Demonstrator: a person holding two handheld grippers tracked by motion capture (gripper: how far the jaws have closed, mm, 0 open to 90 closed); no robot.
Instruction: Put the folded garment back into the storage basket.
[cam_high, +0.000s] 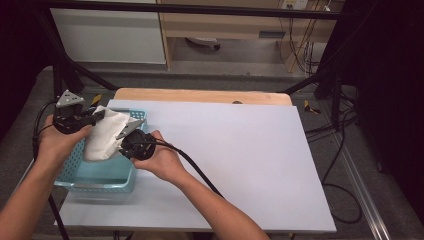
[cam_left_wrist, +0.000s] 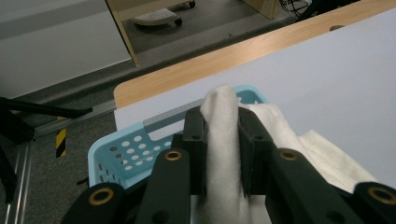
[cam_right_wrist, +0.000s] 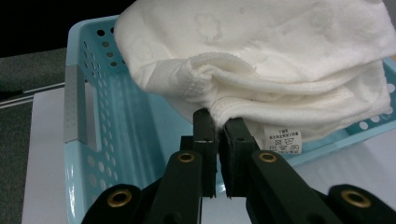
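Pinching the white towel with both the left claw and right claw, holding it bunched over the light-blue basket at the worktop's near-left corner.

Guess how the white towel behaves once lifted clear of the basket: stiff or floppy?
Likely floppy: the white towel sags in soft folds between the left gripper and right gripper. Probably light and grippy, since small pinches hold it above the blue basket.
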